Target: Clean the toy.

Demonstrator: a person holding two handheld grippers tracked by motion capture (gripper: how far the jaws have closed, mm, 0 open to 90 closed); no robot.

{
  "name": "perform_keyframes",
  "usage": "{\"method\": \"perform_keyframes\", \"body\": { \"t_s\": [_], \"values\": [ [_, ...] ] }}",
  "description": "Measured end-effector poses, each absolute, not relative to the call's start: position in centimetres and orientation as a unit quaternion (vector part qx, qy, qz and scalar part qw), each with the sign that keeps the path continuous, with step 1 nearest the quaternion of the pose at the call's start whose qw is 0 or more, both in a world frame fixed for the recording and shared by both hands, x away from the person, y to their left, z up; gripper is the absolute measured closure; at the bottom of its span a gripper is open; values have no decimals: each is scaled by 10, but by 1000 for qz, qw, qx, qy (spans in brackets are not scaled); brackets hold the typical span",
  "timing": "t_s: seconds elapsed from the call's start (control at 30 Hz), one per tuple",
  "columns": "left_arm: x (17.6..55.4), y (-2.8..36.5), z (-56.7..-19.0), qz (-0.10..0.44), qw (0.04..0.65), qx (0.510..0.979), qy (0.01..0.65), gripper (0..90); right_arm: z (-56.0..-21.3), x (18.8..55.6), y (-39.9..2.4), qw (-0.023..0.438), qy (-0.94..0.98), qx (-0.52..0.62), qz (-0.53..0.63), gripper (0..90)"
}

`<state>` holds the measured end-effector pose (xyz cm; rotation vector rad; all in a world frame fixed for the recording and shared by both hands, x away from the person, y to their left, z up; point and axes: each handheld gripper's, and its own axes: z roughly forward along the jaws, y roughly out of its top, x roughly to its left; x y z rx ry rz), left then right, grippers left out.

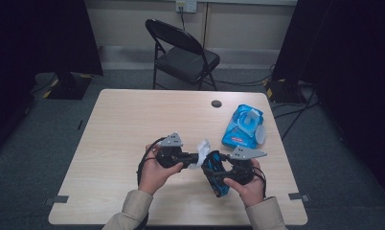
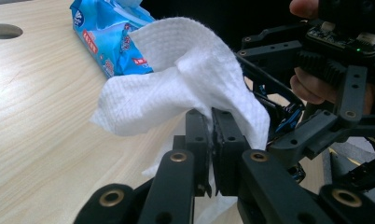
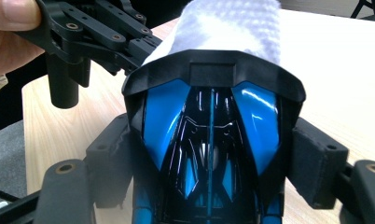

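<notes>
blue toy car [image 3: 209,154] sits clamped in the right gripper [image 1: 218,173] above the table's near edge, glossy, probably slippery (grip the sides). left gripper [image 1: 196,158] pinches a soft, light wet wipe [image 2: 185,88] against its end.

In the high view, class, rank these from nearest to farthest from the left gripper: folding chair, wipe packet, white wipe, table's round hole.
1. white wipe, clamped in the left gripper jaws.
2. wipe packet, to the right, beyond it.
3. round hole, near the far edge.
4. folding chair, behind the table.
</notes>
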<state>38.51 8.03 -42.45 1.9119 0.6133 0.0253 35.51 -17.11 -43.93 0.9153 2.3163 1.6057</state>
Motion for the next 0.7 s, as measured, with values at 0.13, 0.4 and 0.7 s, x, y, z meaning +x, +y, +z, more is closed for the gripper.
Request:
{"method": "perform_keyframes", "body": {
  "t_s": [0.13, 0.4, 0.7],
  "values": [
    [385, 79, -427, 16, 529, 809, 257, 863, -438, 355, -172, 90, 778, 306, 541, 258],
    [383, 73, -433, 13, 526, 812, 252, 864, -436, 354, -173, 89, 773, 307, 548, 258],
    [379, 65, -440, 5, 528, 813, 247, 863, -433, 354, -174, 92, 769, 309, 552, 258]
  ]
}}
